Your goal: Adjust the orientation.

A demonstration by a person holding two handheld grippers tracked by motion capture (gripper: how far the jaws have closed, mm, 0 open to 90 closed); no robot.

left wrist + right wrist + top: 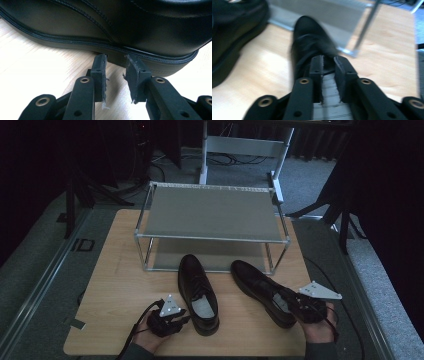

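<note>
Wooden table (120, 285): L gripper (115, 60) part-open by left shoe (105, 25); R gripper (328, 61) part-open over right shoe (308, 37).

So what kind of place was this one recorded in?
Probably a recording studio or lab workspace, not a home. A small wooden table stands on grey carpet, dark curtains and stands ring it, and cables run across the floor behind. On it sit a two-tier metal shoe rack and a pair of black dress shoes.
</note>
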